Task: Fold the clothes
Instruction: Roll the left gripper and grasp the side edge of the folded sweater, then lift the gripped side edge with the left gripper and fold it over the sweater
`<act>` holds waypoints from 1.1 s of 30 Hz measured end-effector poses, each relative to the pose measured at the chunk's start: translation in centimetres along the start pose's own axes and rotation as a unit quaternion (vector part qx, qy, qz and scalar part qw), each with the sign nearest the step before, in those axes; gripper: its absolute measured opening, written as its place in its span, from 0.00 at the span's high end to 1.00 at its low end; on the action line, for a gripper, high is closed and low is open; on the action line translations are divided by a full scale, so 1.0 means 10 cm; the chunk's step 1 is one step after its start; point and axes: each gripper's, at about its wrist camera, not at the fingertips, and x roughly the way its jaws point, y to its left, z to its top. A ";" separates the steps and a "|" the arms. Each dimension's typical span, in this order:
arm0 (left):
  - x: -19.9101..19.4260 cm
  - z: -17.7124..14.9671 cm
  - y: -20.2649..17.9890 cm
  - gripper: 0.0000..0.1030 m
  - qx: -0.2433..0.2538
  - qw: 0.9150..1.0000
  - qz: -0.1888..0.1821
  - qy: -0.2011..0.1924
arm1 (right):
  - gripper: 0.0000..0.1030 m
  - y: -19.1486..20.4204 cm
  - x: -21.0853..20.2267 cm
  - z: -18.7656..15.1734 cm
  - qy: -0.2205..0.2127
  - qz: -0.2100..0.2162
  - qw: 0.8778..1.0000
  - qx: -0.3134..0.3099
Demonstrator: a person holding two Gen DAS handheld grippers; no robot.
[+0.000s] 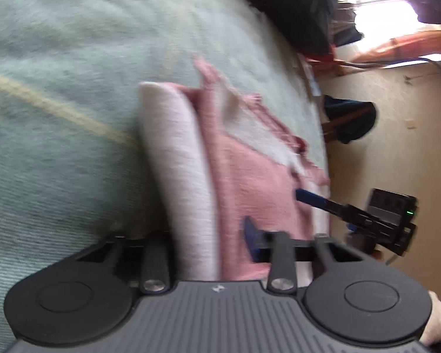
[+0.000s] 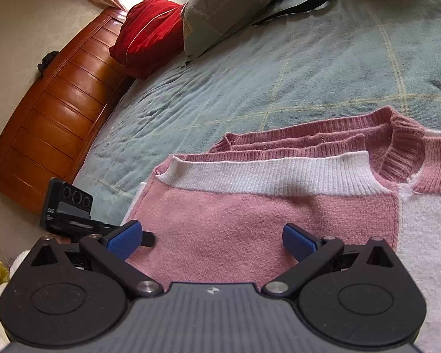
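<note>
A pink and white knit sweater (image 2: 250,214) lies partly folded on the bed, its ribbed white band and pink collar toward the far side. In the blurred left wrist view, the sweater (image 1: 250,176) has a rolled white fold running between my left gripper's (image 1: 204,244) fingers. The blue pad (image 1: 251,239) presses on the pink knit, and the other finger is hidden under the fold. My right gripper (image 2: 210,239) stands open over the pink panel, with nothing pinched. One of its blue fingers (image 1: 308,197) shows at the sweater's edge. The left gripper's body (image 2: 67,209) sits at the sweater's left corner.
A grey-green checked blanket (image 2: 250,73) covers the bed. At the head are a wooden headboard (image 2: 58,111), a red pillow (image 2: 150,32) and a grey pillow (image 2: 226,6). The bed edge drops to a beige floor (image 1: 397,153) with a dark item (image 1: 350,117). A hand (image 1: 438,320) holds the left gripper.
</note>
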 end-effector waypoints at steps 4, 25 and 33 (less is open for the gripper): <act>0.00 -0.04 -0.06 0.76 0.013 1.000 0.011 -0.008 | 0.00 0.01 -0.04 0.00 0.000 0.007 1.000 0.010; 0.00 -0.11 -0.28 0.76 0.051 0.997 0.051 -0.019 | 0.00 0.20 0.04 -0.27 0.023 -0.019 0.998 0.060; 0.04 -0.18 -0.56 0.80 0.078 0.991 0.105 -0.031 | 0.00 0.16 -0.06 -0.28 0.020 -0.009 0.998 0.059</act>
